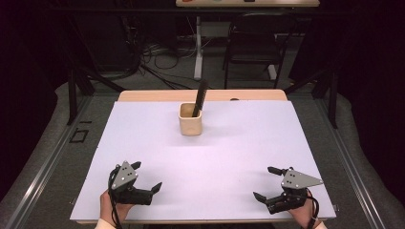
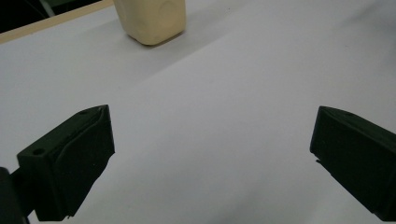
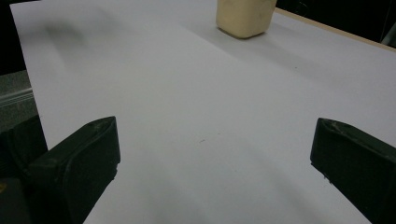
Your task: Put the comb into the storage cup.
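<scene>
- Resting near the table's front edge, left gripper (image 1: 146,176) and right gripper (image 1: 264,182) both have jaws spread apart, empty.
- Cup (image 1: 190,119) stands well ahead, midway between them, neither nearer.
- Black comb (image 1: 200,97) leans upright inside it, tilting rightward.

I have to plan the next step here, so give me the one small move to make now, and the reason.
Probably bring the right gripper forward toward the cream cup to take the black tool leaning out of it. Both grippers sit open near the table's front edge, the left gripper too, holding nothing, and the cup stands well ahead of them.
</scene>
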Demonstrator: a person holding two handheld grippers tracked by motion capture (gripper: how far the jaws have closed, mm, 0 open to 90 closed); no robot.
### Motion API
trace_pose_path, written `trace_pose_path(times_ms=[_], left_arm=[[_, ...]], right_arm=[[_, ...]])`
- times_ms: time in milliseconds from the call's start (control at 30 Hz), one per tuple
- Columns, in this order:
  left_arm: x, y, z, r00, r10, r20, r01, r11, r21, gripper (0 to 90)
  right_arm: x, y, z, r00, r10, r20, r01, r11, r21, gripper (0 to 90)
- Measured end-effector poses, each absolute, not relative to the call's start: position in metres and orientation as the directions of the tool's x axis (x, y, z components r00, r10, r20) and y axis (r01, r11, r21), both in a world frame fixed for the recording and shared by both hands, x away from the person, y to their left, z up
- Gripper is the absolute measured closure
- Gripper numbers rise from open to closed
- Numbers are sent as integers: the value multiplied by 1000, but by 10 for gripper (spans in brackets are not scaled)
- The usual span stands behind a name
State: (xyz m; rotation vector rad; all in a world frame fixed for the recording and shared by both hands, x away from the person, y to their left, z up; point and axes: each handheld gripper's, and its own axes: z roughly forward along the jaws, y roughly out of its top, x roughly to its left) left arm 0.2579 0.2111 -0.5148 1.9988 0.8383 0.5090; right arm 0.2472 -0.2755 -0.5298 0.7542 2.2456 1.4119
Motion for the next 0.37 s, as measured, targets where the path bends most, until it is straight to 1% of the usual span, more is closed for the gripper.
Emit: trace_pose_path(times_ms=[167, 267, 367], left_arm=[[253, 211, -517, 684, 729, 28, 367, -377, 850, 0], [250, 211, -518, 687, 726, 10, 373, -365, 853, 0], [251, 209, -519, 695, 719, 20, 365, -377, 851, 0]], right_arm=[[248, -276, -530, -783, 621, -34, 237, 349, 907, 9], [248, -276, -530, -783, 621, -38, 234, 351, 907, 9], [248, -277, -531, -781, 623, -37, 234, 347, 908, 8]])
